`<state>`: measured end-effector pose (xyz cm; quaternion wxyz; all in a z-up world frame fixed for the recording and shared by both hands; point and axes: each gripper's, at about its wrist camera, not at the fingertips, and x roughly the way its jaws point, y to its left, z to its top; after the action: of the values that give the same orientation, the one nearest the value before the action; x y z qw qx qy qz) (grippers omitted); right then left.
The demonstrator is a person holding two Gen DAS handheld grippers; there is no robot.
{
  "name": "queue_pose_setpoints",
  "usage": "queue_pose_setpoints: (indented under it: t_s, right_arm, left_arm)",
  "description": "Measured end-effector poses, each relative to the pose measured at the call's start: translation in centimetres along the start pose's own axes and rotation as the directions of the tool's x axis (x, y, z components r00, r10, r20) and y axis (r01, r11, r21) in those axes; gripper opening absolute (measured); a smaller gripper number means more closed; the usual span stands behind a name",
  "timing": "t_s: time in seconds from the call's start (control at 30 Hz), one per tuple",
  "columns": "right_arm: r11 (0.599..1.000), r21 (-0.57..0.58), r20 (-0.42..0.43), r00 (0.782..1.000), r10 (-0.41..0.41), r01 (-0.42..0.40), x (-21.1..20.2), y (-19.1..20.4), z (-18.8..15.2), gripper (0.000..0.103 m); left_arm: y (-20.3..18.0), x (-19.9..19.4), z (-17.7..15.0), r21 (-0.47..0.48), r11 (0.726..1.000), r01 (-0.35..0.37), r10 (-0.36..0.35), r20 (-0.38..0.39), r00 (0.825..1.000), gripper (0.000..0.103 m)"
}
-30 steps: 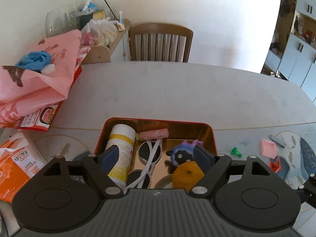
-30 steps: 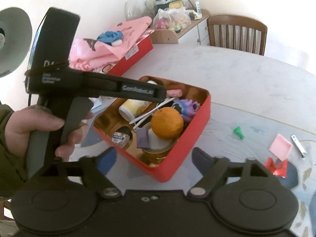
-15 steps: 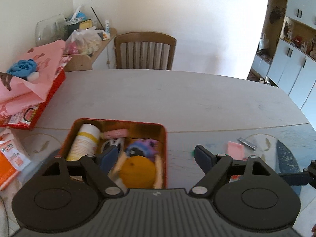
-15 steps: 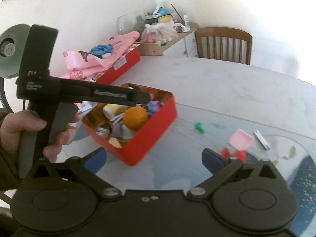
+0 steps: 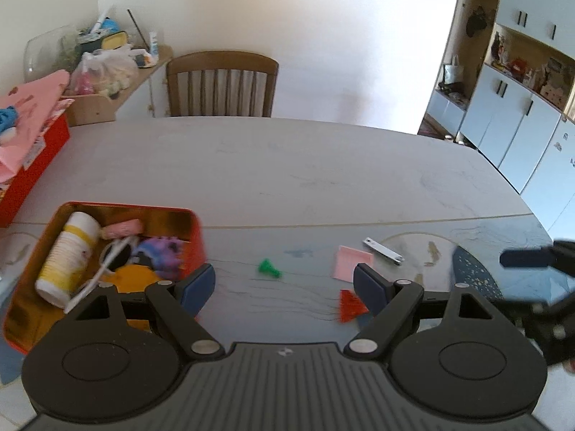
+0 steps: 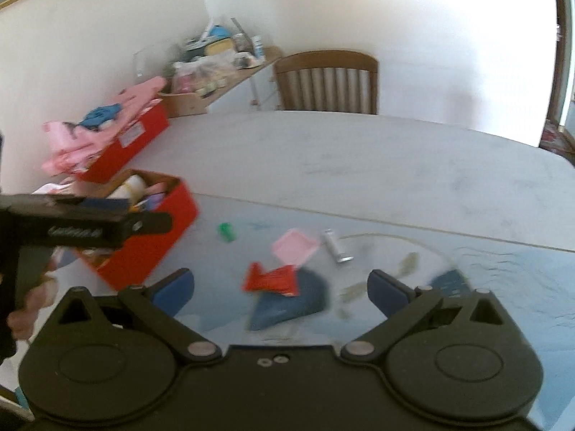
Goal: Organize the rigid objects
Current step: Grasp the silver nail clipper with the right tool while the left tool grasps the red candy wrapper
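Observation:
A red tin (image 5: 196,230) (image 6: 158,248) sits at the left on the table, holding a white and yellow bottle (image 5: 68,255), white sunglasses, a pink tube, a purple toy and an orange ball. Loose on the table to its right lie a green piece (image 5: 267,268) (image 6: 226,231), a pink square (image 5: 352,262) (image 6: 294,246), a metal nail clipper (image 5: 382,250) (image 6: 336,248) and a red piece (image 5: 350,305) (image 6: 273,280). My left gripper (image 5: 284,285) is open and empty, just right of the tin. My right gripper (image 6: 280,289) is open and empty, above the red piece.
A wooden chair (image 5: 221,86) stands at the table's far side. A red box with pink cloth (image 6: 118,140) lies at the far left. A cluttered shelf (image 5: 107,68) is behind it. White cabinets (image 5: 521,107) stand at the right.
Both grippers have swung right, away from the tin and toward the loose small items. Both stayed open and empty.

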<state>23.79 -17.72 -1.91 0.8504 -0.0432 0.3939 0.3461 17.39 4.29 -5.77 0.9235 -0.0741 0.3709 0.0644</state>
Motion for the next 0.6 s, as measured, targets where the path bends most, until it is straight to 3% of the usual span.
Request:
queue_pose_setpoints:
  t_s: [0.27,0.6]
  right_arm:
    - [0.999,0.007,-0.007,0.999,-0.038,0.038,1.6,-4.5,1.0,0.102]
    - [0.999,0.003,-0.070,0.996,-0.052,0.052,5.7,-6.8,1.5,0.098]
  left_arm:
    - [-3.8,2.5,-1.2,0.012,1.000,0.023,-0.022,-0.051,0.998,0.084]
    - [-6.9,6.5,-2.6,0.033,0.999,0.014,-0.010,-0.107,0.994,0.084]
